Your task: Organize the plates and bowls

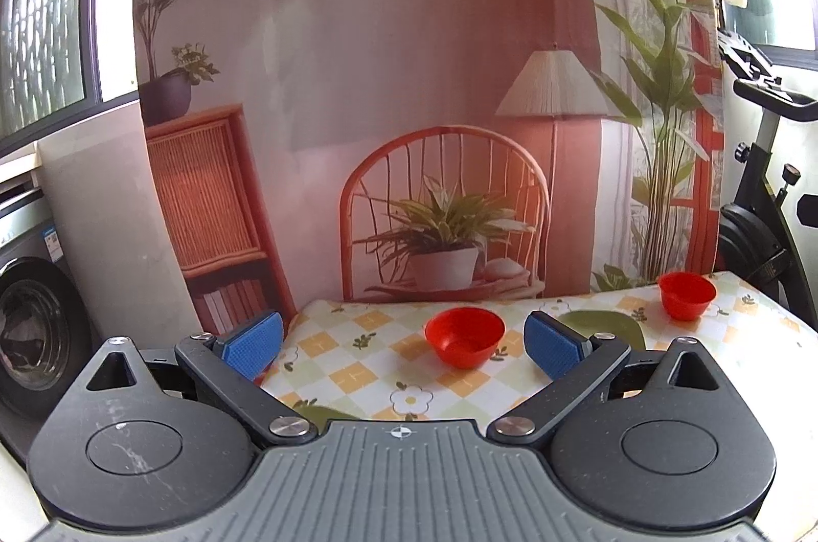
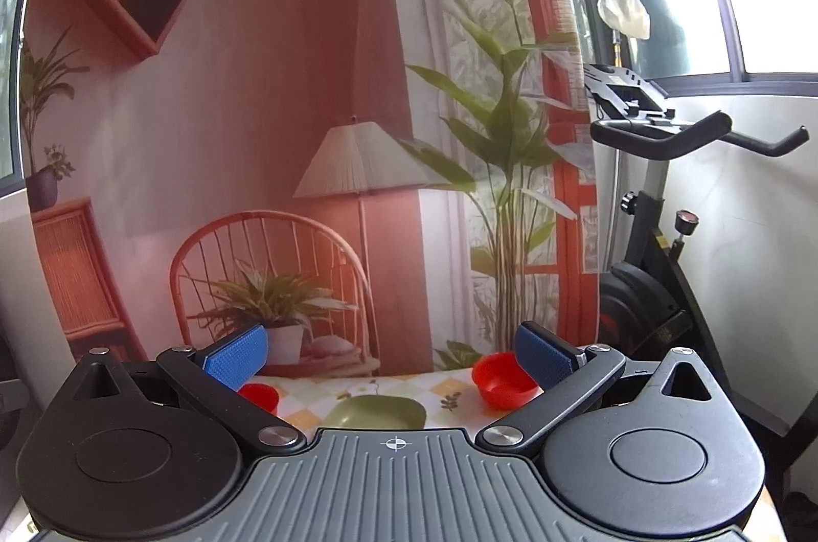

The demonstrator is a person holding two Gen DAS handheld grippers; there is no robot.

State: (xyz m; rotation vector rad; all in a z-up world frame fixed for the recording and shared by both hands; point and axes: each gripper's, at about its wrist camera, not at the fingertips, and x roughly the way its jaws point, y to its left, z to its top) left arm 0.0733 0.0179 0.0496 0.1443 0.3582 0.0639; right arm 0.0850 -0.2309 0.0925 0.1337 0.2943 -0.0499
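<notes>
On the checkered tablecloth (image 1: 358,368), a green plate (image 2: 376,411) sits between two red bowls: near bowl (image 1: 464,336) left of it, far bowl (image 1: 686,294) at the back right. Left gripper (image 1: 404,345) and right gripper (image 2: 391,355) both hang wide apart, holding nothing.

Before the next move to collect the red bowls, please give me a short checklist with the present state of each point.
1. Left gripper open and holding nothing: ok.
2. Right gripper open and holding nothing: ok.
3. Near red bowl upright and lying between the left gripper's fingers in the view: ok.
4. Far red bowl upright, apart from the near one: ok.
5. Green plate flat on the tablecloth: ok, though partly hidden.
6. Whether any more dishes lie out of view: cannot tell.
</notes>
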